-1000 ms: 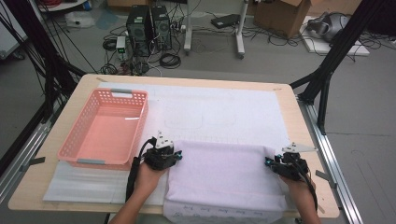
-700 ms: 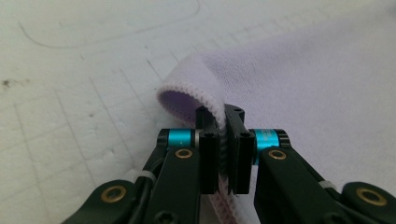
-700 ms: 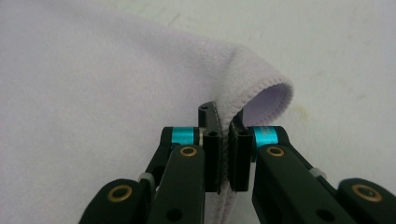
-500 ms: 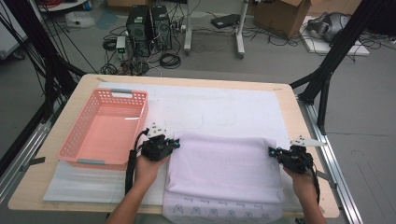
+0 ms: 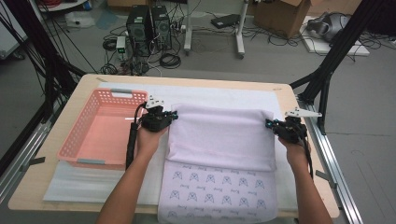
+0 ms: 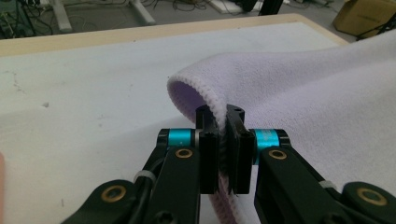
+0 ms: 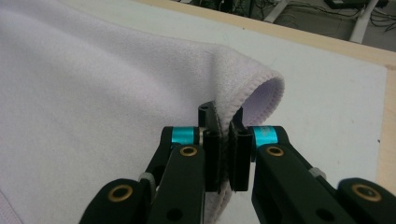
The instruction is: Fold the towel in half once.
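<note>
Nearest the person, the lilac towel (image 5: 219, 186) hangs over the front edge of the counter (image 5: 28, 196), its printed side up. Farther in, the left claw (image 5: 173, 115) is clamped tight on the folded hem at the towel's left side, and the right claw (image 5: 270, 124) pinches the hem at its right side, holding the fold raised between them. A pink basket (image 5: 100, 128) sits just left of the left claw.

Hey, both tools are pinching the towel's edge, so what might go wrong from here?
The left tool and right tool clamp only the hem of the lilac towel; it may slip free. The left hand works close beside the pink basket and might bump it.
</note>
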`<action>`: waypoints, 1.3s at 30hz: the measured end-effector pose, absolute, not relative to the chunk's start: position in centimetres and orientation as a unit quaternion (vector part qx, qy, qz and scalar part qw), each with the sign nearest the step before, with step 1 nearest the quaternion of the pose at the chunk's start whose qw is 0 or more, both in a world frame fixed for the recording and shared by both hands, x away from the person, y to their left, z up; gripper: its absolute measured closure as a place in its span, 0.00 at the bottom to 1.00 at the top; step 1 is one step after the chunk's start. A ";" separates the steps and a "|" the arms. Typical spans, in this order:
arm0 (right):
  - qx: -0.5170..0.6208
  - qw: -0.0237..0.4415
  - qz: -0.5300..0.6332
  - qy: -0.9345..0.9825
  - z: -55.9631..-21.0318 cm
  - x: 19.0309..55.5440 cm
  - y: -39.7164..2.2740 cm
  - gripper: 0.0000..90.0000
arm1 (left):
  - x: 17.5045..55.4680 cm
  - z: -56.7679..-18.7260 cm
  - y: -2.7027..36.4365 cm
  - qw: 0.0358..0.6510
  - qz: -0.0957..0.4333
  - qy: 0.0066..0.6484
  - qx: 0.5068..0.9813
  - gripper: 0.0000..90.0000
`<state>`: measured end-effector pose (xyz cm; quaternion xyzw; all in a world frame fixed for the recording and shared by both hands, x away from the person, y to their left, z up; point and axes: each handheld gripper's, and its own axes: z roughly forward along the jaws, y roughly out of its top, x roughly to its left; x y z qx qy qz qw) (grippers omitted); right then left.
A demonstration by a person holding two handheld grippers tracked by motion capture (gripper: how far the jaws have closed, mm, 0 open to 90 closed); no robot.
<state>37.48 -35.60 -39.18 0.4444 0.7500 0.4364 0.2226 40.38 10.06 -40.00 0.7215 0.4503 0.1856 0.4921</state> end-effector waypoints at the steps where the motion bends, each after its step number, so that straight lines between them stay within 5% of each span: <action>1: 0.444 0.224 0.435 0.750 -39.1 37.9 -35.5 0.97 | 40.8 -40.0 10.1 0.489 0.184 0.453 0.723 0.94; 15: 0.469 0.236 0.437 0.730 -39.5 41.8 -34.8 0.96 | 43.6 -40.4 10.3 0.486 0.180 0.472 0.713 0.94; 22: 0.509 0.202 0.433 0.716 -40.3 41.8 -35.4 0.63 | 42.8 -40.5 9.8 0.477 0.142 0.467 0.731 0.55; 39: 0.500 0.148 0.437 0.733 -39.8 35.8 -37.3 0.55 | 36.6 -43.0 10.3 0.517 0.119 0.423 0.735 0.51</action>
